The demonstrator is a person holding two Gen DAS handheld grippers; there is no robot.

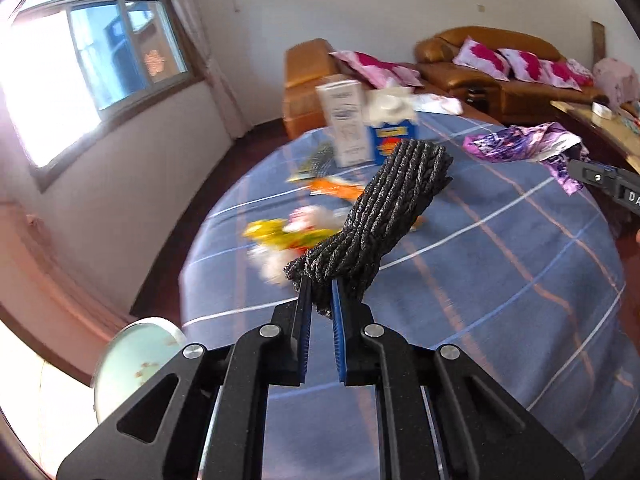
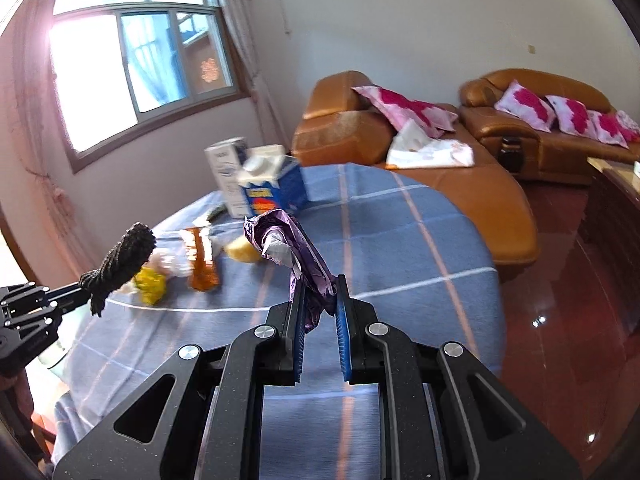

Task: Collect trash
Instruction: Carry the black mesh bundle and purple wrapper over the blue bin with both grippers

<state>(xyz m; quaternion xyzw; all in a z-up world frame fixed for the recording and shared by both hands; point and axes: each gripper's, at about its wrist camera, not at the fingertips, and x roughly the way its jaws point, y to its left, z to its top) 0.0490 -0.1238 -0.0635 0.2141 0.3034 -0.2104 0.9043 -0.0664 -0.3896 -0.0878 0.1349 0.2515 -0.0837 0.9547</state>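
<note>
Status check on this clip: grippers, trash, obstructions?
Left gripper shut on black rope bundle. Right gripper shut on purple wrapper. Both held above table; wrappers, cartons remain. Nothing blocking.

Round table (image 2: pixel 400 240) w/ blue plaid cloth. Behind it, tan leather sofa (image 2: pixel 532 120) w/ pink-and-white cushions (image 2: pixel 524 106) along a white wall. Large window (image 2: pixel 136 68) at left, bright daylight, pale curtain (image 2: pixel 240 52) beside it. Glossy dark red floor (image 2: pixel 560 300).
</note>
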